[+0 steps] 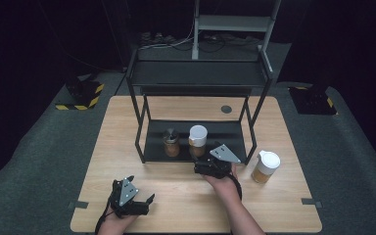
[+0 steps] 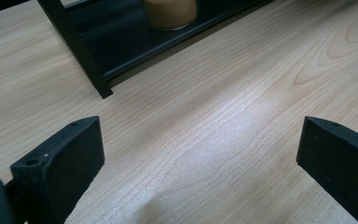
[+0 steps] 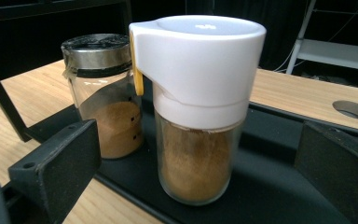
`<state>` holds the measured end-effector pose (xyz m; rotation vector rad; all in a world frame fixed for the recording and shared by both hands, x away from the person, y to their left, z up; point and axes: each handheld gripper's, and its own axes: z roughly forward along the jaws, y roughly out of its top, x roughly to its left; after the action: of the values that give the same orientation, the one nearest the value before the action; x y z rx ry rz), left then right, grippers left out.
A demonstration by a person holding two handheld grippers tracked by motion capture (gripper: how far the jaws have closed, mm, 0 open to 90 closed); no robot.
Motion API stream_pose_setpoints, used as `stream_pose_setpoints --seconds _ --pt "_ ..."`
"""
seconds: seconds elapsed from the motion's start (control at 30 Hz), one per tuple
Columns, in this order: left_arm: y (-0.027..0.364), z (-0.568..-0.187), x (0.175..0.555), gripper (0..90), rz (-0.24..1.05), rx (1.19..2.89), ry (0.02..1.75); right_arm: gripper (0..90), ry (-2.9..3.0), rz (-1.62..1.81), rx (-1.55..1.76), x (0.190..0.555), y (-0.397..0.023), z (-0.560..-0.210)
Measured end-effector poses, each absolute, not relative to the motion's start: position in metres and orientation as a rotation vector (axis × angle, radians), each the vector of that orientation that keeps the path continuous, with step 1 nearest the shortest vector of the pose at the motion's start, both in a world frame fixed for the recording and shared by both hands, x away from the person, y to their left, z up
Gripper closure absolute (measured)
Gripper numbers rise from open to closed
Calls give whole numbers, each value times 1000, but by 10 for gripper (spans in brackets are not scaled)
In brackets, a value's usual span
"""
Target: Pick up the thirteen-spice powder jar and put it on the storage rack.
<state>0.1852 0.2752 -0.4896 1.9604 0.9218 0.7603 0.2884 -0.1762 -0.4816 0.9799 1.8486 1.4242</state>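
Right gripper [image 1: 206, 165] sits at the near edge of the black rack's lower shelf [image 1: 230, 131], jaws spread wide and holding nothing. White-capped spice jar [image 3: 198, 107] stands upright on that shelf, between and just beyond the jaws, not touching either. Metal-lidded jar [image 3: 103, 93] stands just left of it on the same shelf. A second white-capped jar [image 1: 265, 167] stands on the table [image 1: 186, 196] to the right of the rack. Left gripper [image 1: 142, 201] rests over the near-left table, jaws wide, empty.
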Motion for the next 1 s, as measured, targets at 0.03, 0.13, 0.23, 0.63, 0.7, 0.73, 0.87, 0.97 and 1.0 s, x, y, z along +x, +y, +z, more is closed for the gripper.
stream_pose_setpoints --seconds 0.03,0.13,0.23,0.63,0.7,0.73,0.87,0.97,1.0 --pt "275 -490 185 11 760 1960 922 0 1849 1424 980 288 -176 -482" --pt "274 -489 185 11 763 1965 920 0 1848 1425 980 283 -181 -481" --pt "274 -489 185 11 761 1967 917 0 1852 1418 978 278 -184 -481" --pt "274 -489 186 11 763 1974 910 0 1839 1421 971 257 -199 -482" --pt "274 -489 186 11 763 1975 910 0 1837 1422 972 252 -202 -482" --pt "274 -489 186 11 764 1977 909 0 1837 1421 972 250 -203 -482" --pt "273 -489 186 11 766 1985 902 0 1836 1401 967 239 -210 -483" --pt "272 -488 186 11 769 1989 901 0 1836 1392 966 234 -212 -484" --pt "272 -488 186 11 771 1991 900 0 1836 1389 968 230 -216 -486"
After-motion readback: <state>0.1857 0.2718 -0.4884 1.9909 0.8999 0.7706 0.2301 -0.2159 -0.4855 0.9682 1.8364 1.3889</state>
